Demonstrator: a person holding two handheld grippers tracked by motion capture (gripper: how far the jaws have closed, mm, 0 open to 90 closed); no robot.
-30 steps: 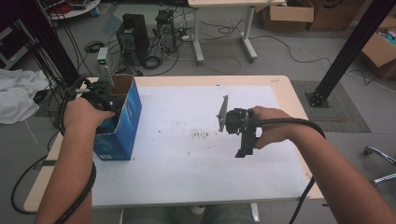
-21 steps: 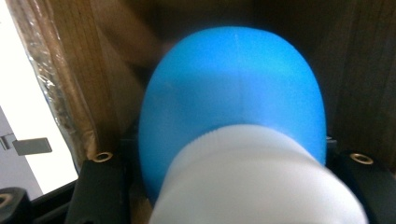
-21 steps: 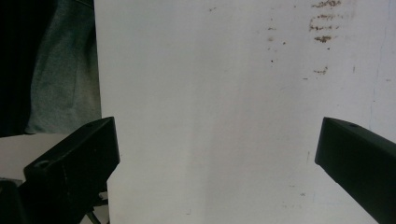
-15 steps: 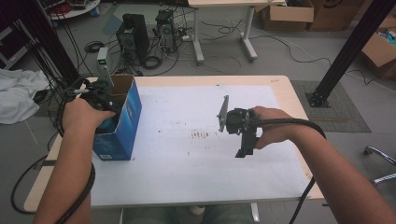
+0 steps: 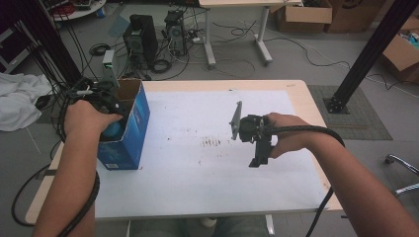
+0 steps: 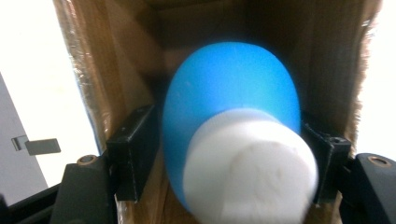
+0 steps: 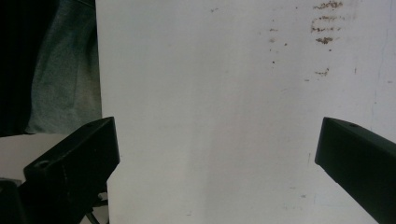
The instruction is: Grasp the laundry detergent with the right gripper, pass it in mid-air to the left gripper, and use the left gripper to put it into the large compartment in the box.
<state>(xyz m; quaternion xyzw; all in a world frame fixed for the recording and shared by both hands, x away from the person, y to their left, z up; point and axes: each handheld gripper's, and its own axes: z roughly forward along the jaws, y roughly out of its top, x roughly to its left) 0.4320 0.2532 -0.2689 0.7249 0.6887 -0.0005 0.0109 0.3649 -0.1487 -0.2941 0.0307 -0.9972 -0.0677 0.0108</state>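
We see the blue ball point(image 6: 231, 116) with its white end inside the open blue box point(image 5: 128, 133) at the table's point(image 5: 306, 94) left edge. The left gripper point(image 6: 224, 154) has just been opening around it, jaws beside it. The right gripper point(image 7: 219, 154) hovers wide open over the white mat point(image 5: 197, 173)

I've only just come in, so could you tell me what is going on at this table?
A person works with a gripper in each hand. The left gripper is inside the open blue cardboard box, with a blue and white object between its jaws, which have just been opening. The right gripper hangs open over the white table, holding nothing.
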